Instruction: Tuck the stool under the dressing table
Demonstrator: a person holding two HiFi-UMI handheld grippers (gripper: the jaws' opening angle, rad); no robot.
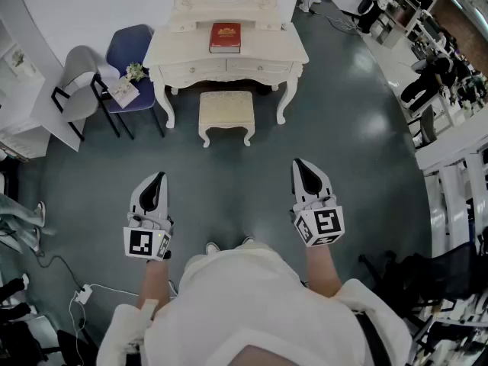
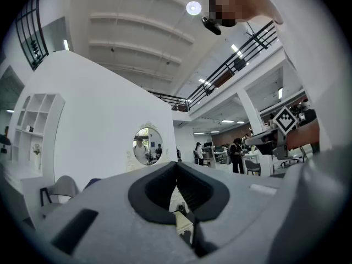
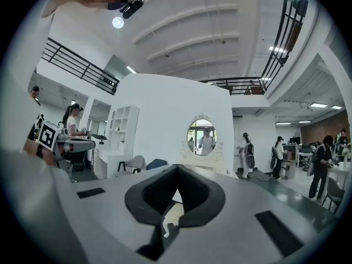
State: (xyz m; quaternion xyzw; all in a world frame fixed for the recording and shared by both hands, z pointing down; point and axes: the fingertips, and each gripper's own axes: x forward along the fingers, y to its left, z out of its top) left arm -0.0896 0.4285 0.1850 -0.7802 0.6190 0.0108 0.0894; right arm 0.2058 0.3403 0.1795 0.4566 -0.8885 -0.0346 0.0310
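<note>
A cream stool with curved legs stands on the dark floor just in front of the white dressing table, outside its knee space. My left gripper is held shut and empty, well short of the stool and to its left. My right gripper is shut and empty too, nearer me and right of the stool. In the left gripper view the jaw tips meet, with the oval mirror beyond. Through the right gripper a bit of the stool shows, and the mirror stands behind.
A red book lies on the table top. A blue chair and a grey chair stand left of the table, with white shelving further left. Desks and people fill the right side. A cable and power strip lie on the floor at the left.
</note>
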